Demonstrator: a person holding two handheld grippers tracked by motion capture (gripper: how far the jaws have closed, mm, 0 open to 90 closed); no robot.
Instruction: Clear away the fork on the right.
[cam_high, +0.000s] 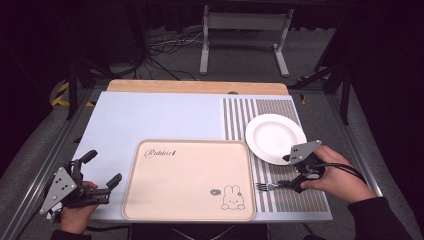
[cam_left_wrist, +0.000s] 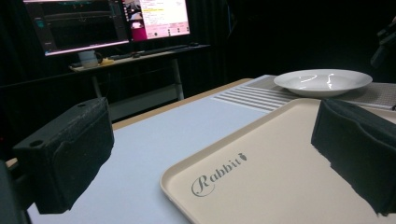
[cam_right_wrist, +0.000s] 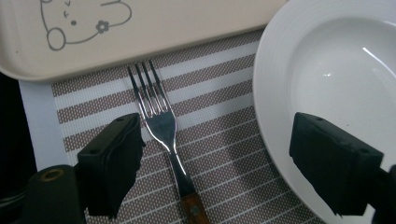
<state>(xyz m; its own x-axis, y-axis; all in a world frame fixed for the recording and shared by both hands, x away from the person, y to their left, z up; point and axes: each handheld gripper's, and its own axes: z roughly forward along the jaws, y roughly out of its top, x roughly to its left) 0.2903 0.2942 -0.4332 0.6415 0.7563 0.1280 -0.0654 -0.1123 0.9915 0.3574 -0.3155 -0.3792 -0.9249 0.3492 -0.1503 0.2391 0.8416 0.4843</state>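
A metal fork (cam_high: 267, 186) with a brown handle lies on the striped mat (cam_high: 300, 200), tines toward the beige tray (cam_high: 190, 180). My right gripper (cam_high: 288, 172) hovers over the fork's handle end, open. In the right gripper view the fork (cam_right_wrist: 161, 121) lies between the wide-apart jaws of this gripper (cam_right_wrist: 217, 140), touching neither. A white plate (cam_high: 275, 138) sits just beyond on the mat. My left gripper (cam_high: 104, 169) is open at the tray's left edge, holding nothing; its own view looks across the tray (cam_left_wrist: 280, 177) toward the plate (cam_left_wrist: 322, 81).
The tray carries a rabbit drawing (cam_high: 231, 196) and a "Rabbit" word (cam_left_wrist: 217, 175). The pale blue table top (cam_high: 160, 117) stretches behind the tray. Monitors (cam_left_wrist: 107, 23) stand on a desk beyond the table. A metal frame (cam_high: 245, 35) and cables lie on the floor behind.
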